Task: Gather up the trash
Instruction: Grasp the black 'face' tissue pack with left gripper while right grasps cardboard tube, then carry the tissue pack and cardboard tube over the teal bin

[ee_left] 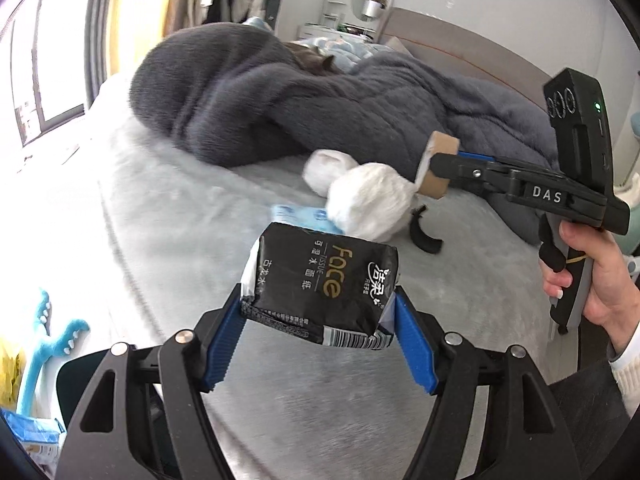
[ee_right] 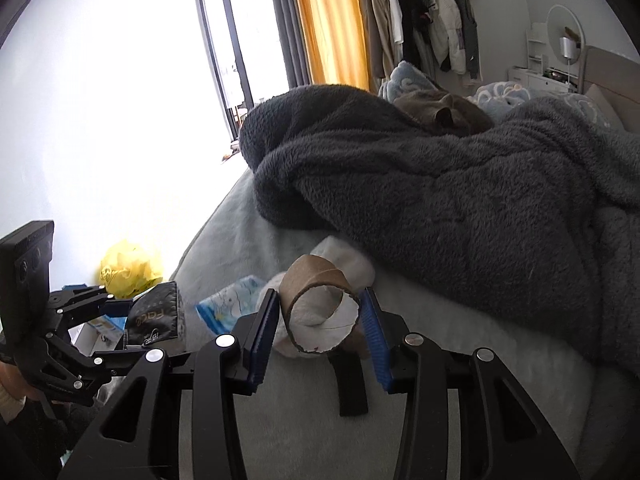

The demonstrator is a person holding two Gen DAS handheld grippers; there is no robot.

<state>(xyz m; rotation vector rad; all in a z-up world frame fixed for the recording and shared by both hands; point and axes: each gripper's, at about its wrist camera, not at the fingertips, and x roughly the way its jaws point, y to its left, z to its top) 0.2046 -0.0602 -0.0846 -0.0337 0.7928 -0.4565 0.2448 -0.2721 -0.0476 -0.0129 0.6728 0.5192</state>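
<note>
My left gripper (ee_left: 320,312) is shut on a black tissue pack (ee_left: 320,284) marked "Face" and holds it above the bed; the pack also shows in the right wrist view (ee_right: 154,316). My right gripper (ee_right: 318,320) is shut on a brown cardboard tube (ee_right: 320,308), also seen in the left wrist view (ee_left: 438,166), raised above the bed. A blue-and-white wrapper (ee_right: 228,308) lies on the light grey bedsheet (ee_left: 168,216) beside white fluffy socks (ee_left: 364,196).
A dark grey fleece blanket (ee_right: 440,200) is heaped across the bed, with a grey cat (ee_right: 444,114) resting on it. A black strap (ee_right: 352,384) lies on the sheet. A yellow bag (ee_right: 128,268) sits on the floor left of the bed. Clothes hang on a rack (ee_right: 420,28).
</note>
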